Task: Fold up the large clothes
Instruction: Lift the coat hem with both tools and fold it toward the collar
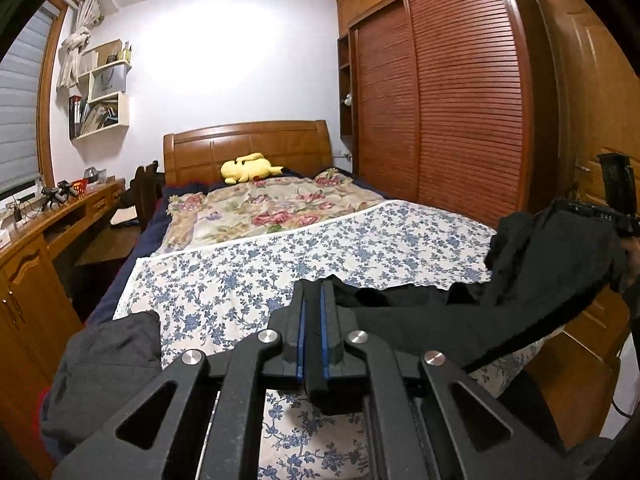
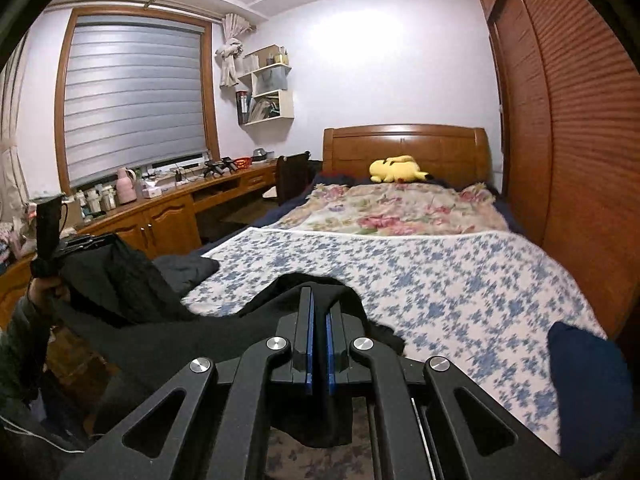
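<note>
Wood-panelled and lamplit, a bedroom serves as the workroom: a louvred red-brown wardrobe (image 1: 440, 92) lines one wall, and a wide bed with a blue-flowered white coverlet (image 1: 280, 256) fills the floor between it and a long wooden bench (image 2: 168, 208) under the shuttered window. Nearer the headboard lies a rose-patterned quilt (image 1: 264, 204), with a yellow plush toy (image 1: 250, 168) resting at its head.

Stretched in the air over the near end of the bed hangs a large black garment (image 1: 520, 280), held between the two tools. The left tongs (image 1: 313, 292) are pressed together with black cloth pinched between their blue pads; the right tongs (image 2: 319, 300) are likewise clamped on another part of the same garment, which drapes below them. In the left view, the person's right hand (image 1: 632, 256) shows at the frame's edge with cloth bunched beside it. A second, dark grey garment (image 1: 108, 368) lies heaped at the bed's near left corner, and a navy blue cushion (image 2: 588, 392) sits at the near right.

By the look of it, the step in hand is lifting and spreading the black garment, with no fold yet made. The next move likely calls for drawing the two grips apart until the cloth hangs flat, then lowering it smoothly onto the bare flowered coverlet, clear of the grey heap, so that folding can start.
</note>
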